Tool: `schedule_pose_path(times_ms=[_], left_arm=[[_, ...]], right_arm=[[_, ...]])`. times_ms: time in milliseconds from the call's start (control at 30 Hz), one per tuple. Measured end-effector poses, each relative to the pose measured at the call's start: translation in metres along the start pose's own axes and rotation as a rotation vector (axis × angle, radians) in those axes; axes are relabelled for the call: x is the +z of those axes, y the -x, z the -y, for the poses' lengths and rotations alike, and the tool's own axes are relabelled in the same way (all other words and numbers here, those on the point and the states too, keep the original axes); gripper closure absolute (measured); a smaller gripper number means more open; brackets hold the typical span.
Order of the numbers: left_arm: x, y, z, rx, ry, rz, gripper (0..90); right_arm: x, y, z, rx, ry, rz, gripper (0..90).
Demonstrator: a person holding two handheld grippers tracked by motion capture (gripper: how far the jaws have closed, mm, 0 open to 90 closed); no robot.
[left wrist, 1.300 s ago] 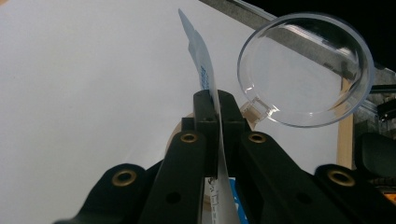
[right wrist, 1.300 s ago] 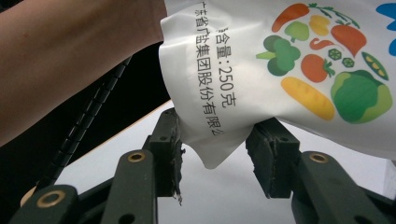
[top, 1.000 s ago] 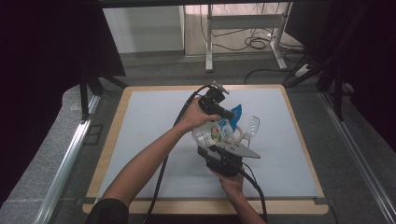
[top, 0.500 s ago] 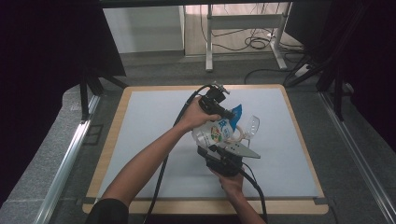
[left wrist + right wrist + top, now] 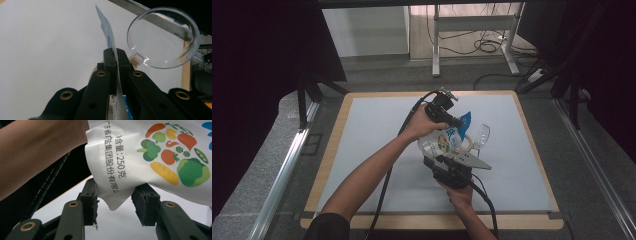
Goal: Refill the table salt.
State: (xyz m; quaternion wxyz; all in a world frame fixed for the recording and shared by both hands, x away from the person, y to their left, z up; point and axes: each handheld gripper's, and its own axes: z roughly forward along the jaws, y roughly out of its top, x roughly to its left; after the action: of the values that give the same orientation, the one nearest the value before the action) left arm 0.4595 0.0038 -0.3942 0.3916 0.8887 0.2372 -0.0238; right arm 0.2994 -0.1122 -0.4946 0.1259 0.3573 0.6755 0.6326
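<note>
Nothing has shifted since a second ago; both hands hold as they were. My left tool [image 5: 117, 56] is clamped on the top edge of the salt pouch [image 5: 445, 140], held above mid-surface [image 5: 372, 130]. My right tool [image 5: 115, 200] stands apart, the pouch's lower corner between its jaws. Clear glass [image 5: 163, 37] sits just right of the pouch. Risk: closing off-corner lets the pouch swing and knock the glass.

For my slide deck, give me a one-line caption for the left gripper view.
Left claw shut on the edge of a bag, beside a clear scoop over the white table.
</note>
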Motion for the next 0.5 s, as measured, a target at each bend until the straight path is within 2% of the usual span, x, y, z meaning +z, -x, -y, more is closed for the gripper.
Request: schedule_pose_path(times_ms=[267,500], left_arm=[[0.0005,-0.0015,0.0003,-0.008,0.002,0.002,89.9],[0.0025,0.0001,-0.0017,0.001,-0.007,0.000,89.9]], right_arm=[[-0.0010,0.0011,-0.0007,0.003,0.003,-0.006,57.8],[-0.0003,0.0012,-0.0009,0.004,0.004,-0.002,57.8]])
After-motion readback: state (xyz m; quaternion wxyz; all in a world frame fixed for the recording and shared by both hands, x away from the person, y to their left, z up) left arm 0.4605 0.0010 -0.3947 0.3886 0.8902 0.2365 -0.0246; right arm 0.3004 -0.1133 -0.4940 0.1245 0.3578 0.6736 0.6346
